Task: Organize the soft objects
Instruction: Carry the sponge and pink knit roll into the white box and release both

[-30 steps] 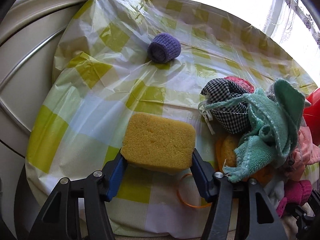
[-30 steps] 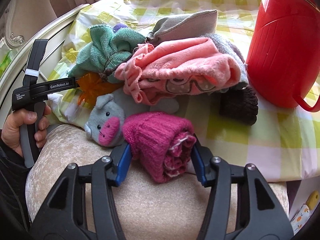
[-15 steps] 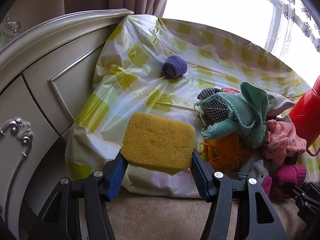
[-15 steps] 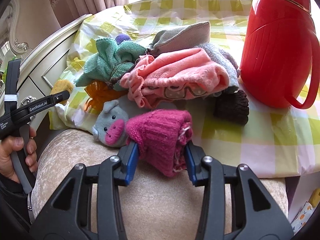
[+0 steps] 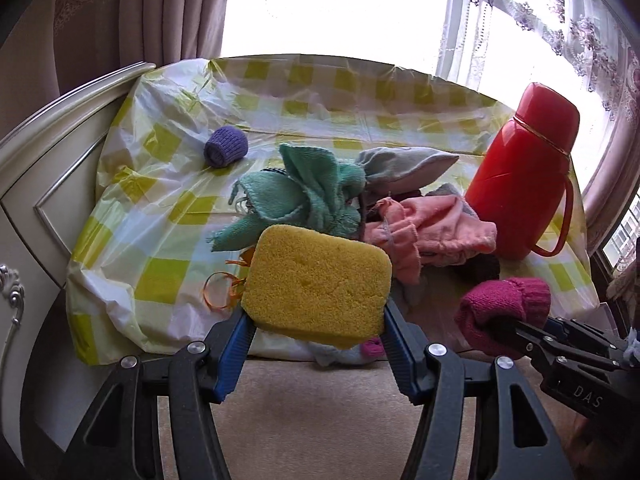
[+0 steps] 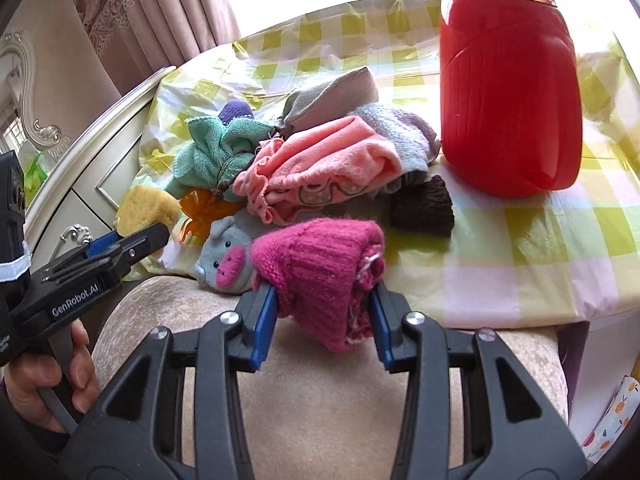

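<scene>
- The left gripper (image 5: pixel 316 316) is pinching the yellow sponge (image 5: pixel 318 282) by its two sides, in the air near the table (image 5: pixel 168 216) edge.
- The sponge is probably light and squashy, so a gentle side grip is fitting.
- The right gripper (image 6: pixel 322 320) is squeezing the rolled pink knit (image 6: pixel 320 272), soft and light too, near the cloth pile (image 6: pixel 316 168).

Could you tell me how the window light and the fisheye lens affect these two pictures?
Left wrist view: the window is blown out white and the cabinet edge bows, yet the yellow sponge stays sharp. Right wrist view: glare washes the tablecloth beside the red thermos; the pink knit hat is crisp.
</scene>
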The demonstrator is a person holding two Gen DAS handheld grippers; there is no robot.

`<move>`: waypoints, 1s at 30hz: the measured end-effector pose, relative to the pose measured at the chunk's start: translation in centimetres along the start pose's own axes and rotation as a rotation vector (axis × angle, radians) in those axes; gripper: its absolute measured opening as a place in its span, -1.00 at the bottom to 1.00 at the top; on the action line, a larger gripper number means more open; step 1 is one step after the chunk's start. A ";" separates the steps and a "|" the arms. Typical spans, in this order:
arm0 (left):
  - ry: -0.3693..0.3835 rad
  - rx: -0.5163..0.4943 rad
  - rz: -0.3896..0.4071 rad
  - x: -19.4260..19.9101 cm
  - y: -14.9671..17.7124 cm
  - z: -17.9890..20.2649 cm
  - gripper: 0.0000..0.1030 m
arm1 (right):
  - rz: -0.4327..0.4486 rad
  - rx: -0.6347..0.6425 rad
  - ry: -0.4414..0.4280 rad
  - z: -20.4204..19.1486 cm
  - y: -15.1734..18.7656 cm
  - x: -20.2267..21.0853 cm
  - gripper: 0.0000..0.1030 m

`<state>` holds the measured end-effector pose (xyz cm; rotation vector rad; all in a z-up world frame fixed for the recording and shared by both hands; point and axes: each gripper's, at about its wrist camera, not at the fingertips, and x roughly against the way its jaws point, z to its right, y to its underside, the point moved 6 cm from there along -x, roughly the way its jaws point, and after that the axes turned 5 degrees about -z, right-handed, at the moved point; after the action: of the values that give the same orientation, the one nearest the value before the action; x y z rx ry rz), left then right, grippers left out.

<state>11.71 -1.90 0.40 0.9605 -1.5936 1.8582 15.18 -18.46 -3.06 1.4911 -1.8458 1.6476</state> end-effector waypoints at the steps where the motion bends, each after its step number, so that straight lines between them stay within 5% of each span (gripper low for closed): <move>1: 0.012 -0.015 -0.002 0.0 0.1 1.0 0.19 | 0.003 -0.014 -0.002 0.4 0.1 0.4 -0.12; 9: 0.120 -0.132 -0.019 0.3 0.6 8.4 0.19 | 0.041 -0.104 0.030 5.0 0.7 4.3 -0.13; 21: 0.296 -0.352 -0.026 1.3 1.7 21.6 0.20 | 0.105 -0.308 0.256 18.1 3.4 11.5 -0.12; 30: 0.385 -0.486 -0.040 1.2 3.2 29.2 0.20 | 0.132 -0.396 0.346 23.4 5.2 14.6 -0.07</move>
<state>13.91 -31.23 1.19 0.3903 -1.6482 1.4153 14.37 -46.55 -2.97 0.8806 -1.9532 1.3773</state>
